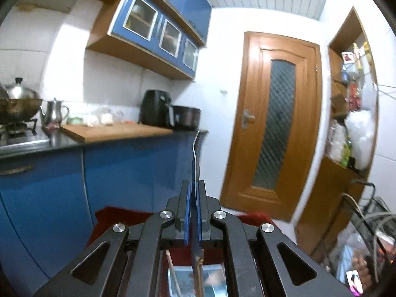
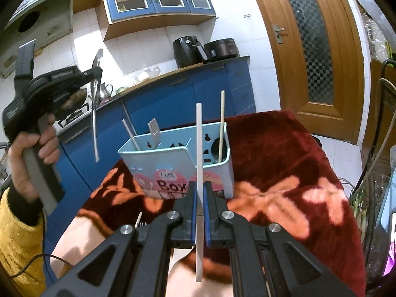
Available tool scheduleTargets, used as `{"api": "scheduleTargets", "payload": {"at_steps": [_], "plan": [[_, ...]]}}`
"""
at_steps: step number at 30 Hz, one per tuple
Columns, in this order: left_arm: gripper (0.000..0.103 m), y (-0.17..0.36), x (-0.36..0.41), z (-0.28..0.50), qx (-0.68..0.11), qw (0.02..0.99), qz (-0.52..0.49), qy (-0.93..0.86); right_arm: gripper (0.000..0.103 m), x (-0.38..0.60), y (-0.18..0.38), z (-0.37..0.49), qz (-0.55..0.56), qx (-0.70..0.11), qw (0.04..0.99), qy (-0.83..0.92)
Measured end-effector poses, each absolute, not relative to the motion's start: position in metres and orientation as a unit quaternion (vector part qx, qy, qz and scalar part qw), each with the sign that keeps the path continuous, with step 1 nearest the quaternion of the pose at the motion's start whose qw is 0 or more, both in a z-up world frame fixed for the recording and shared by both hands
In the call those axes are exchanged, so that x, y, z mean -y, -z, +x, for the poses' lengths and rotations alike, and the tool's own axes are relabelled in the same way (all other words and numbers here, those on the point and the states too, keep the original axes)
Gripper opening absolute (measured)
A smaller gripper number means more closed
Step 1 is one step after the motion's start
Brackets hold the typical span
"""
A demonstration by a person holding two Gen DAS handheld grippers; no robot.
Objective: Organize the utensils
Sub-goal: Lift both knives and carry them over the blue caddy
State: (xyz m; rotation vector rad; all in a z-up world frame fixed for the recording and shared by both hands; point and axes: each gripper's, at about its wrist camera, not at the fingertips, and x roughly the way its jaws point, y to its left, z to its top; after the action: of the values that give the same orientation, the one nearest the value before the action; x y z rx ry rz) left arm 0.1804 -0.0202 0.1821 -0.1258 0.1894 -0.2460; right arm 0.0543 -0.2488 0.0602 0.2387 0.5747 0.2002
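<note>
My right gripper (image 2: 200, 199) is shut on a white chopstick (image 2: 199, 148) that stands upright in front of the light blue utensil box (image 2: 173, 163). The box sits on a red floral blanket (image 2: 272, 173) and holds a white fork (image 2: 154, 131), a white stick (image 2: 131, 135) and a wooden chopstick (image 2: 222, 123). My left gripper (image 2: 95, 73) is raised at the left, shut on a metal spoon (image 2: 94, 113) held above the table's left edge. In the left wrist view the left gripper (image 1: 194, 193) clamps the spoon (image 1: 195, 153) edge-on, with the box (image 1: 198, 279) below it.
A blue kitchen counter (image 2: 185, 86) with an air fryer (image 2: 188, 50) and cooker runs behind the table. A wooden door (image 2: 309, 49) is at the right. A wire rack (image 2: 378, 173) with bags stands beside the table's right edge. Another fork (image 2: 139, 221) lies on the blanket.
</note>
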Motion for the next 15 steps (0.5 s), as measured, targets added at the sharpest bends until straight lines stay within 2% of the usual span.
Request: {"api": "scheduleTargets", "payload": {"at_steps": [10, 15], "plan": [[0.004, -0.151, 0.03, 0.213, -0.055, 0.994, -0.06, 0.07, 0.007, 0.253, -0.07, 0.077, 0.113, -0.267, 0.953, -0.085], [0.004, -0.127, 0.031, 0.209, -0.049, 0.995, -0.064, 0.066, 0.007, 0.251, -0.089, 0.095, 0.106, -0.232, 0.964, -0.072]]}}
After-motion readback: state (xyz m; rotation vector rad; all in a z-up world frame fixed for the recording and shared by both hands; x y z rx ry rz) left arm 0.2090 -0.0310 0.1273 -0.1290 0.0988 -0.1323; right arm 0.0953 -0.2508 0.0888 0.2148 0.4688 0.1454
